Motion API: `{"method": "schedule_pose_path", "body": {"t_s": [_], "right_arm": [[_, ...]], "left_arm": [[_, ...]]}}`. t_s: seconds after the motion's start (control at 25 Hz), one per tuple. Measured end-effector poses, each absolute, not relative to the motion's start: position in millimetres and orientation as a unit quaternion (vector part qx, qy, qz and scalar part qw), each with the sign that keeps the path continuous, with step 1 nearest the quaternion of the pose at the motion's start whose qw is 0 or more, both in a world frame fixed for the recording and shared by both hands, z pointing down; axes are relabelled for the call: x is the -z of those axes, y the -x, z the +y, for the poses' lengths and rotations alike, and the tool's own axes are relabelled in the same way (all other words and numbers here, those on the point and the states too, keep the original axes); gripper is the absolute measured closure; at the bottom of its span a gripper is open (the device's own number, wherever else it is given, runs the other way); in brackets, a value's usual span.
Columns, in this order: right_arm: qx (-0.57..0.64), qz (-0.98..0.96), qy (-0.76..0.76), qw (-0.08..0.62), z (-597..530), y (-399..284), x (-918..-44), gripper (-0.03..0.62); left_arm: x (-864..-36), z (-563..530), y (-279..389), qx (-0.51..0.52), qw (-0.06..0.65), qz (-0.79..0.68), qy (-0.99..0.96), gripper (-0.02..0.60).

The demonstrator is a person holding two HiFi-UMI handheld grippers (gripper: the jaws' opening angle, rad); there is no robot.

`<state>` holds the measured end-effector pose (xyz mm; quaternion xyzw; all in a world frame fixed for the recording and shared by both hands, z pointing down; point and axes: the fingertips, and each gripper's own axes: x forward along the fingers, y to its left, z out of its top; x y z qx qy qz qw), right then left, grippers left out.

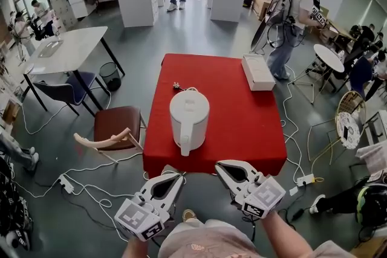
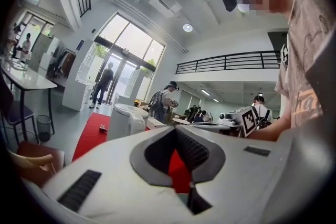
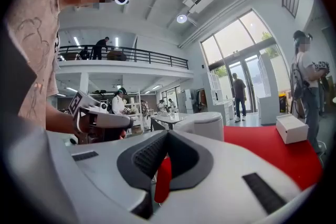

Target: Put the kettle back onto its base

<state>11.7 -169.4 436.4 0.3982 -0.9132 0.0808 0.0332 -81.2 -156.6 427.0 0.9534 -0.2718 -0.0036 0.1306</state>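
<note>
Currently seeing kettle [image 1: 189, 116] upright on red bench [image 1: 248, 130], in its front half, handle [image 1: 184, 145] turned toward the near edge. Looks seated on something low, with a cord looping back to a plug [image 1: 177, 86] behind it. Can't tell whether that is the base, so can't call the task done or pending.

Reading left gripper [image 1: 179, 177] as pressed together, nothing between the pads. Same for right gripper [image 1: 219, 165]: closed up and empty. Placing both just off the near bench edge, aimed at the kettle from the front, apart from it.

Judging left as lined up straighter with the handle, right as off to one side but about as near. Taking the handle's long axis as vertical, so would need to spread first, then come in around it from the front.

Getting layout, plug and white box [image 1: 258, 72] only from head view. Getting only the kettle's upper body from the gripper views: left of the jaw line in the left one, slightly right of it in the right one. No look at the kettle's foot there, hidden behind the jaws.
</note>
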Motion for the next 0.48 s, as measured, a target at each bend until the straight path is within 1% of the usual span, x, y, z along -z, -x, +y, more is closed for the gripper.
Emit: {"method": "schedule_pose_path", "body": {"t_s": [0.12, 0.48], "right_arm": [[-0.07, -0.91, -0.406, 0.042, -164, -15, -437, 0.592], [-0.078, -0.907, -0.413, 0.022, -129, -35, -429, 0.592]], "left_arm": [[-428, -154, 80, 0.003, 0.126, -0.277, -0.952, 0.583], [-421, -130, 67, 0.002, 0.115, -0.303, -0.946, 0.583]]}}
